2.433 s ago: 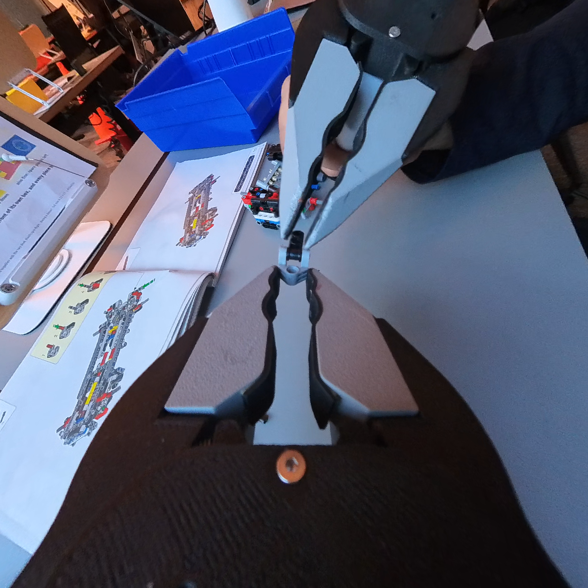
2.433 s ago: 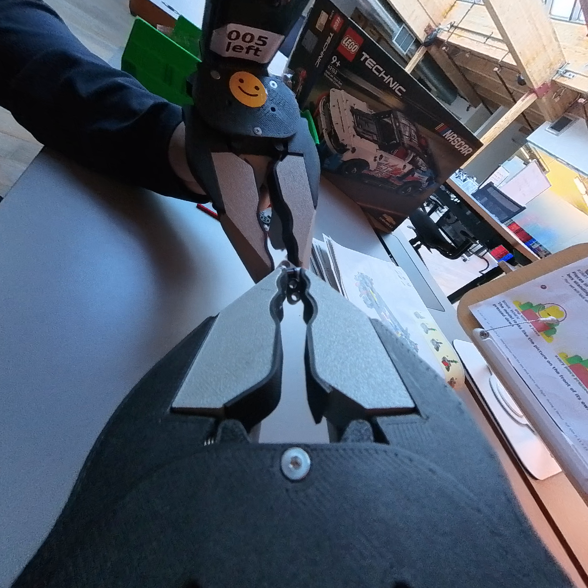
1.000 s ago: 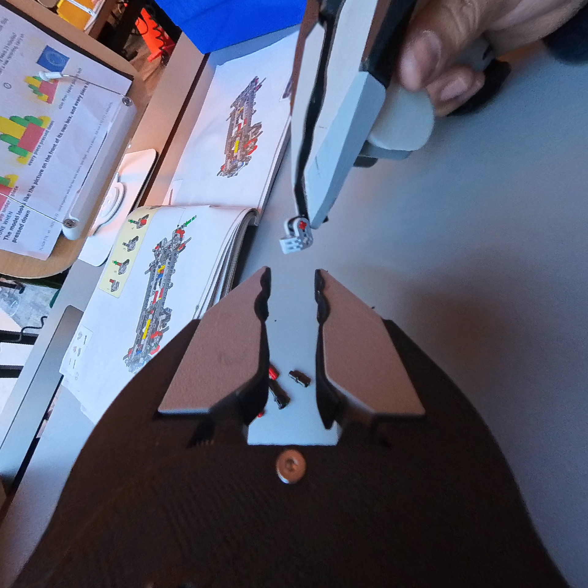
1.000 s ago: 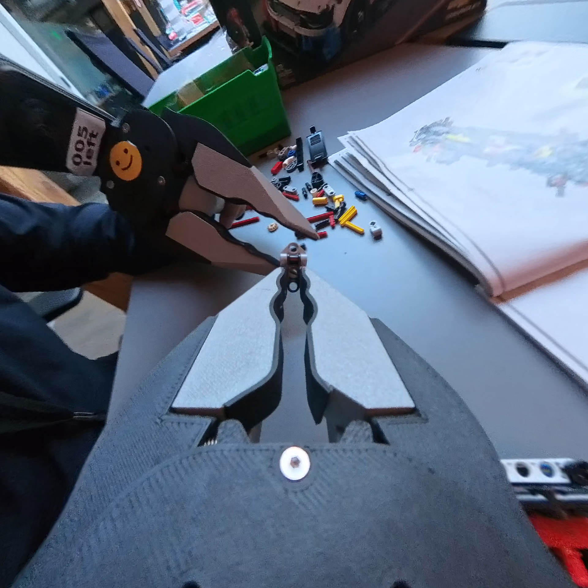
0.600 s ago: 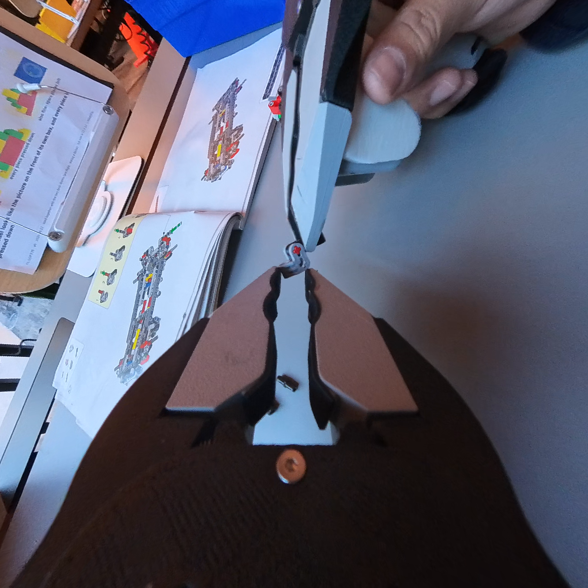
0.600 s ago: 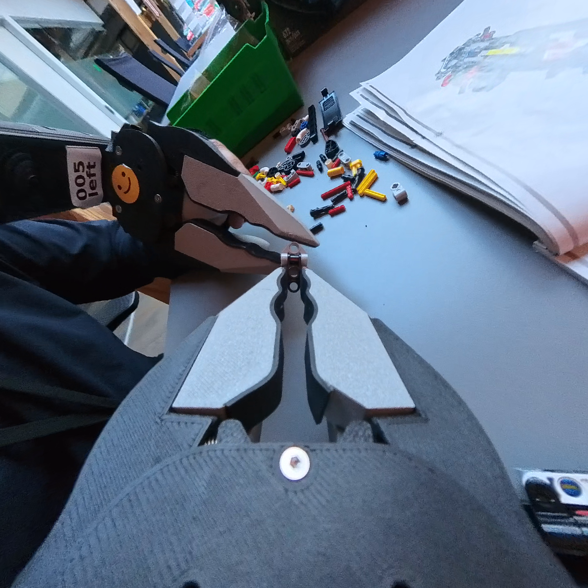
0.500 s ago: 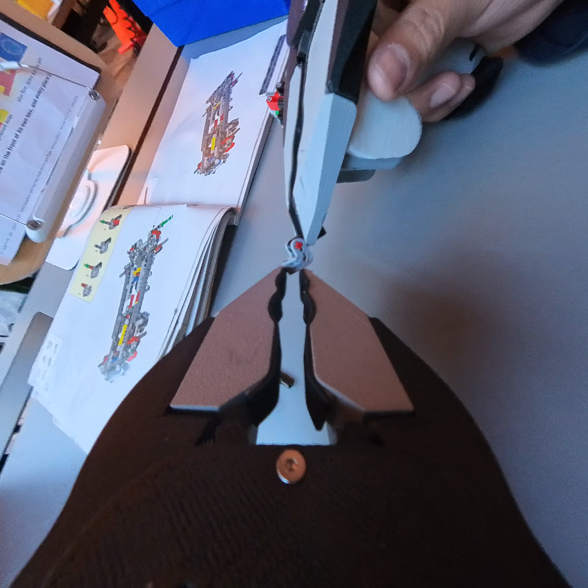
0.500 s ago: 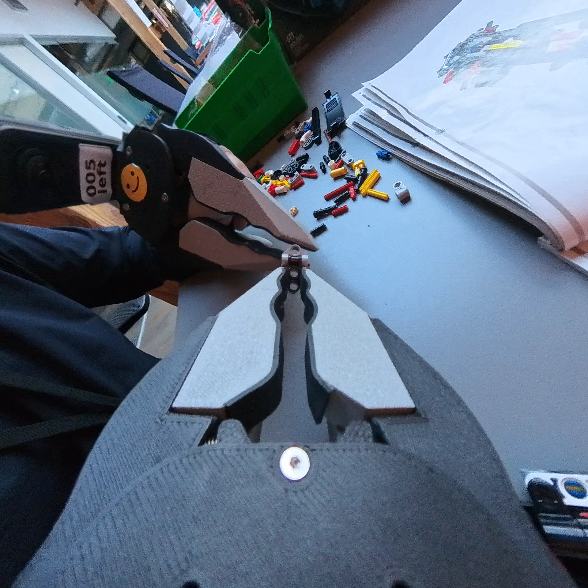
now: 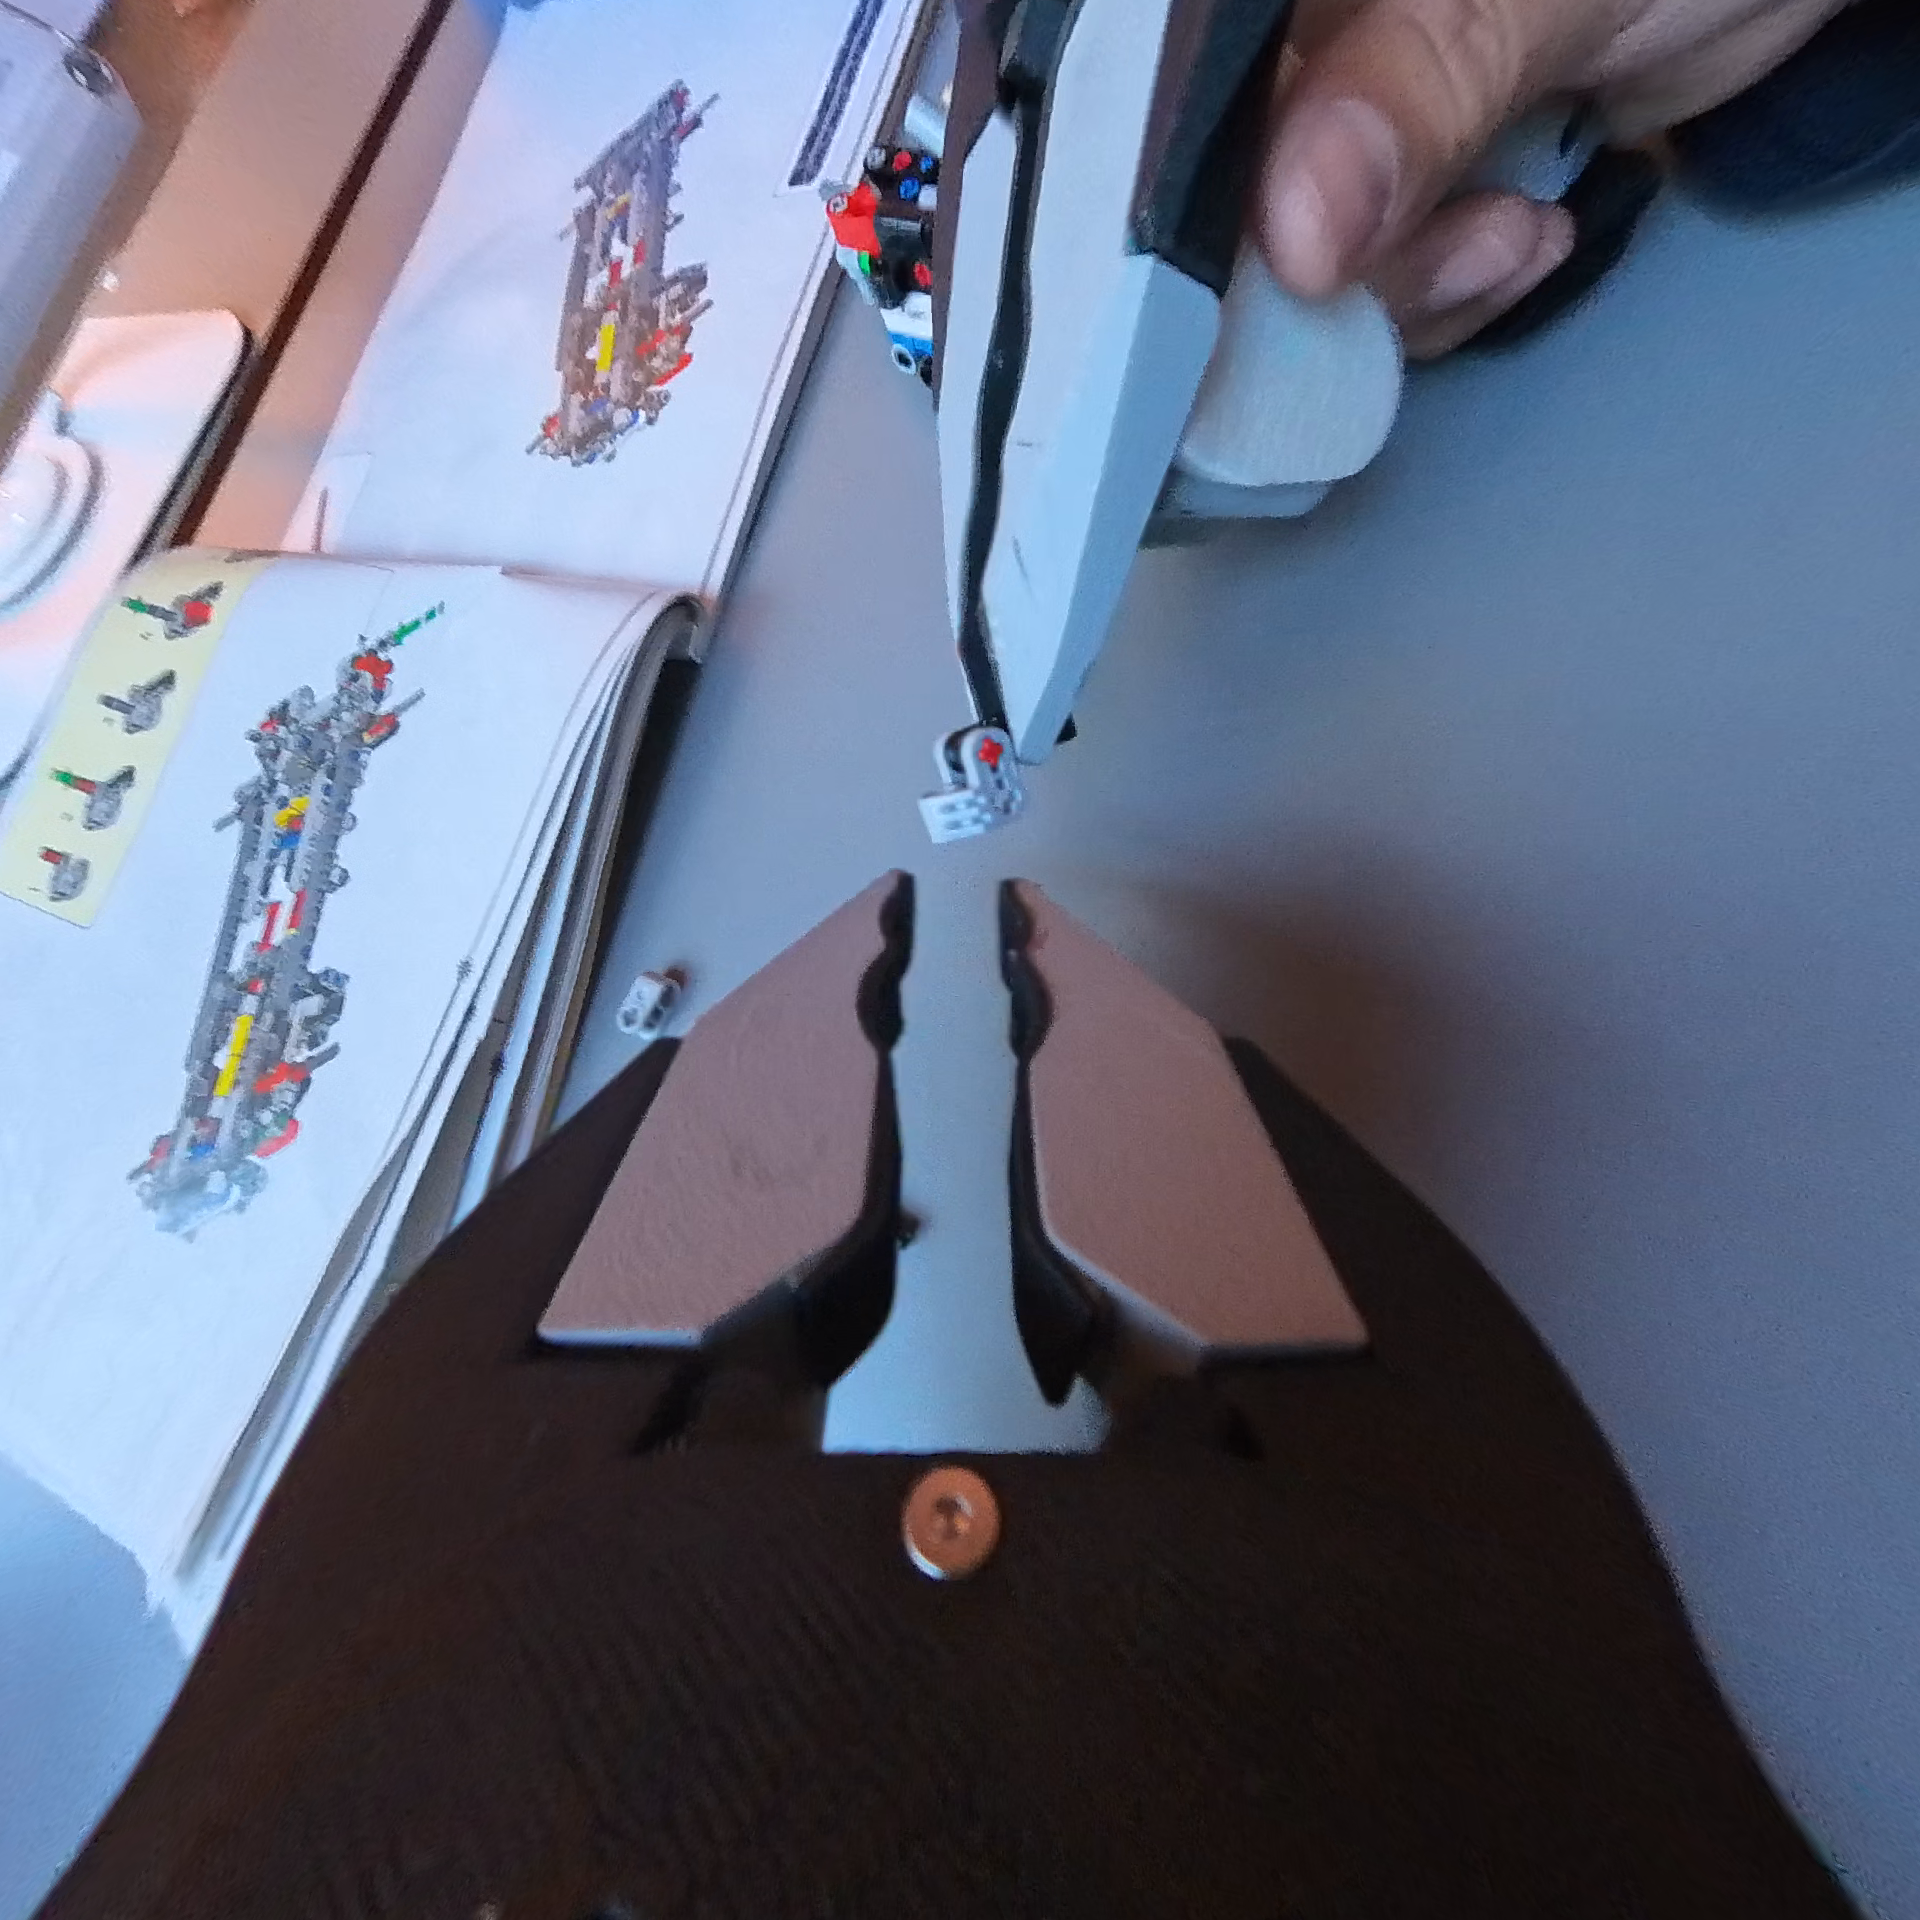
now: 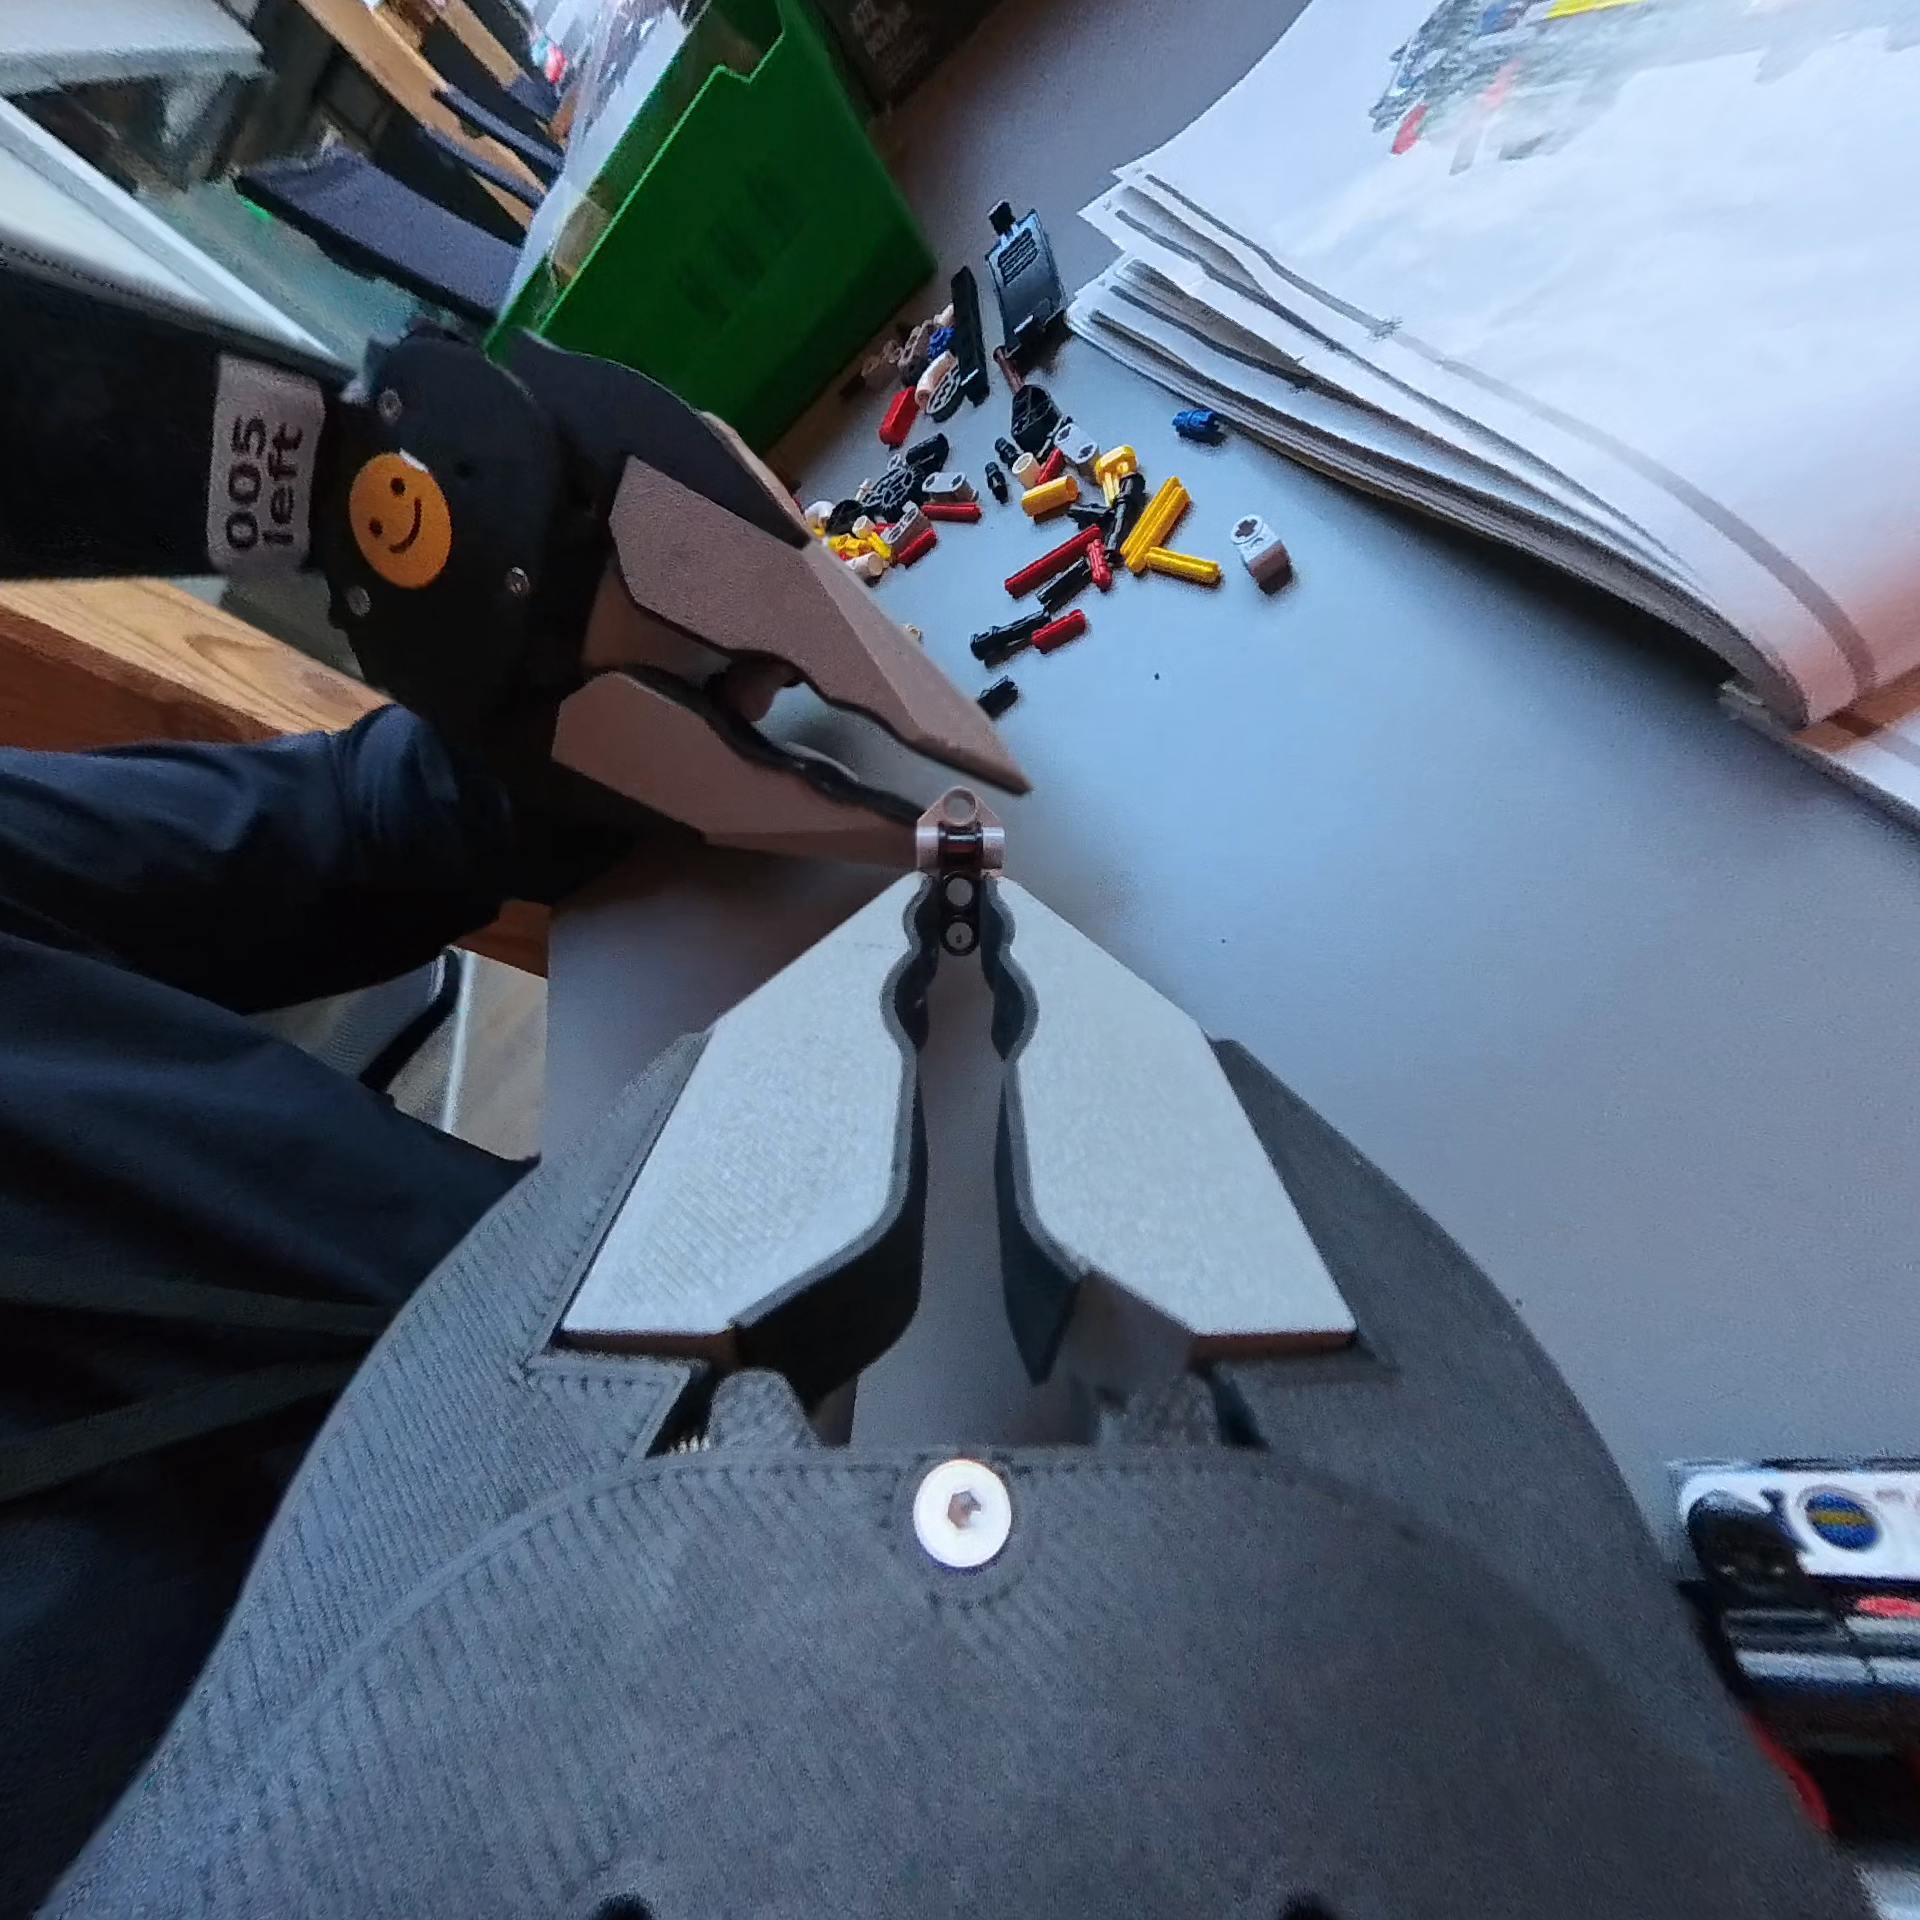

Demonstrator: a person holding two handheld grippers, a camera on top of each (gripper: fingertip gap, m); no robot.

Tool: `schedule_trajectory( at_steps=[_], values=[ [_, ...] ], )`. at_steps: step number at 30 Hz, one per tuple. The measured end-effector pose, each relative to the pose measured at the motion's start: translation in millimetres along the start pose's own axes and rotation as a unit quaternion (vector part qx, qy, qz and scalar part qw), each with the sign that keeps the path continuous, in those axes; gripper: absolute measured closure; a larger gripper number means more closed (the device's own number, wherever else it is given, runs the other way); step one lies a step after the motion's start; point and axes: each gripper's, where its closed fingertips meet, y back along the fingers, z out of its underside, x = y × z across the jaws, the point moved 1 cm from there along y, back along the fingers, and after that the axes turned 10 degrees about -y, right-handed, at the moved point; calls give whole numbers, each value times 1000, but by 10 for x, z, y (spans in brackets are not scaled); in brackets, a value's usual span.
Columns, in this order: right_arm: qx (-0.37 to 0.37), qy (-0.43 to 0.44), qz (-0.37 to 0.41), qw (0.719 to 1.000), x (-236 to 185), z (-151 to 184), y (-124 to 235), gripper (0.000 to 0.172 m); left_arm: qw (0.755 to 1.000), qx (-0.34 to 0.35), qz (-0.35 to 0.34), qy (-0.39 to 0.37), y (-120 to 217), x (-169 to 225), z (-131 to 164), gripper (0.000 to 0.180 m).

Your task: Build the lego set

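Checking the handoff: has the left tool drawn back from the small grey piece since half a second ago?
Yes. The left tool now stands open and clear of the small grey piece, which the right tool holds above the table.

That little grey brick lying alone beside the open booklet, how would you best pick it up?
Probably from straight above, closing on the two long flat sides of the grey brick. It lies flat on the table with the booklet close on one side, so a sideways approach looks cramped.

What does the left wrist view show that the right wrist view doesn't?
Only the left wrist view shows the hand gripping the right gripper and a built model near the booklets. Only the right wrist view shows the green bin and the scattered loose pieces. Both show the small grey assembly pinched by the right gripper, the open left gripper, and the open booklet.
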Motion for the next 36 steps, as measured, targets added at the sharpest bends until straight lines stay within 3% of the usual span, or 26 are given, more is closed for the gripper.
schedule_trajectory(
  at_steps=[4, 7, 10, 15, 23, 28, 36],
  values=[
    [0, -38, -14, 999, -7, -1, 7, 168, 998, 23, -42, -49, 62, -45, -131, 146],
    [-2, -63, -47, 997, -82, 0, 2, 168, 991, 36, -67, -110, 103, 2, -206, 165],
    [-12, -83, -59, 995, -79, 32, -4, 168, 989, 24, -71, -131, 86, 30, -191, 166],
    [-29, -81, -53, 995, -46, 89, -35, 167, 995, 18, -28, -97, 52, 92, -136, 167],
    [-31, 37, 59, 997, 109, 88, -26, 166, 998, -27, 56, 9, -48, 158, 92, 167],
    [-6, 66, 73, 995, 96, -4, 36, 168, 991, -26, 101, 87, -52, 178, 149, 172],
    [3, 70, 74, 995, 95, -39, 68, 170, 990, -20, 105, 93, -54, 175, 149, 172]
  ],
)
